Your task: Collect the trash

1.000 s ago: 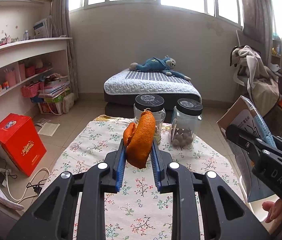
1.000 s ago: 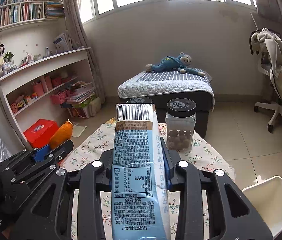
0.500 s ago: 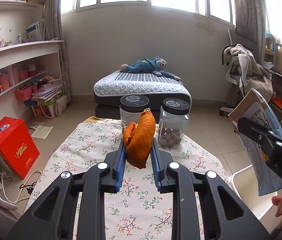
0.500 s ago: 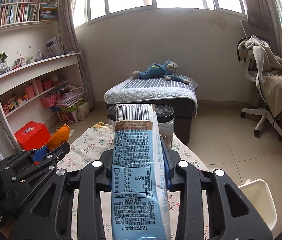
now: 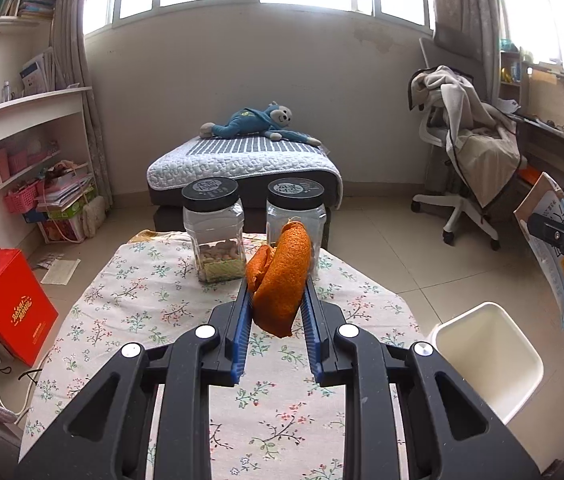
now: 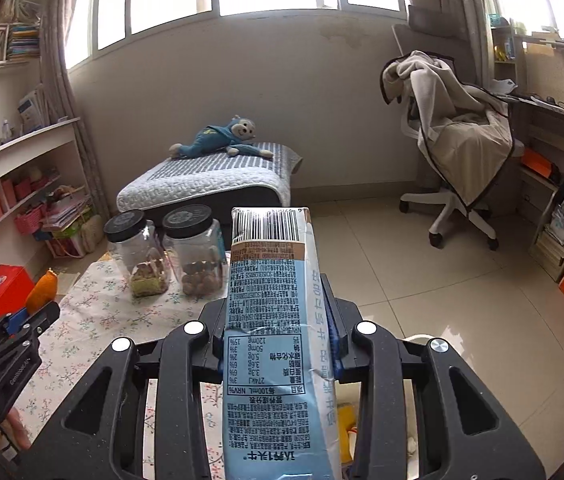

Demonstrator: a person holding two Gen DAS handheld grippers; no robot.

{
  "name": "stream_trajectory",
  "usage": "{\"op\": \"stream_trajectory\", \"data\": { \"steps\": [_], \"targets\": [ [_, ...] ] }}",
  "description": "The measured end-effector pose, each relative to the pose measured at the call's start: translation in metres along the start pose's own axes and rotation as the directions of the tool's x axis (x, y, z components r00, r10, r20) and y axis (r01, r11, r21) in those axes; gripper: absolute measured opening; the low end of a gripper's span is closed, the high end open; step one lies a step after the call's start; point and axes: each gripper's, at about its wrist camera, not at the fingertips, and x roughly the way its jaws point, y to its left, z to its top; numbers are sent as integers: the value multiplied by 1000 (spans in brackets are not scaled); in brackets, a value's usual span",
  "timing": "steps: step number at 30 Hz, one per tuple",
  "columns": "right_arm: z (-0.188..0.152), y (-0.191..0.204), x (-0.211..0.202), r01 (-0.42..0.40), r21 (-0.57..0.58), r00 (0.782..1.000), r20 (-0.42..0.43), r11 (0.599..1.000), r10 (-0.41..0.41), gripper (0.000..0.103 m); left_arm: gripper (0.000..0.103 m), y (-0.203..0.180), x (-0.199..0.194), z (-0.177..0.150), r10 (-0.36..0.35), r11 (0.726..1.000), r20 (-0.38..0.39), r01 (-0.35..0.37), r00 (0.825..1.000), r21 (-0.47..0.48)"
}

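My left gripper (image 5: 276,304) is shut on an orange peel (image 5: 282,276) and holds it above the floral-cloth table (image 5: 130,312). My right gripper (image 6: 276,320) is shut on a blue milk carton (image 6: 274,320), held over the white bin (image 6: 413,340) beside the table's right edge. The bin (image 5: 485,356) shows open in the left wrist view, with the carton (image 5: 557,256) and right gripper above it at far right. The peel (image 6: 42,294) and left gripper show at the left of the right wrist view.
Two clear jars with black lids (image 5: 214,232) (image 5: 295,216) stand at the table's far end. A red box (image 5: 6,300) sits on the floor left. A bed with a blue plush (image 5: 258,120), a draped office chair (image 5: 469,152) and shelves (image 5: 22,140) surround the table.
Both grippers have swung to the right with their loads. The white bin has come into fuller view, and the carton now hangs over it.
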Motion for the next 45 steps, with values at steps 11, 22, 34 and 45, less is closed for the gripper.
{"op": "stream_trajectory", "data": {
  "steps": [11, 22, 34, 45],
  "targets": [
    [-5, -84, -19, 180, 133, 982, 33, 975, -186, 81, 24, -94, 7, -1, -125, 989, -27, 127, 992, 70],
    [1, -167, -69, 311, 360, 920, 118, 880, -373, 96, 26, -214, 16, 24, -301, 945, -83, 309, 950, 106],
    [-9, -192, -100, 378, 401, 858, 187, 835, -478, 96, 84, -254, 1, 40, -341, 923, -103, 354, 934, 150],
    [-2, -98, -127, 221, 374, 851, 376, 901, -365, 96, 96, -125, -104, 58, 65, 993, 416, -101, 907, 66]
  ]
}}
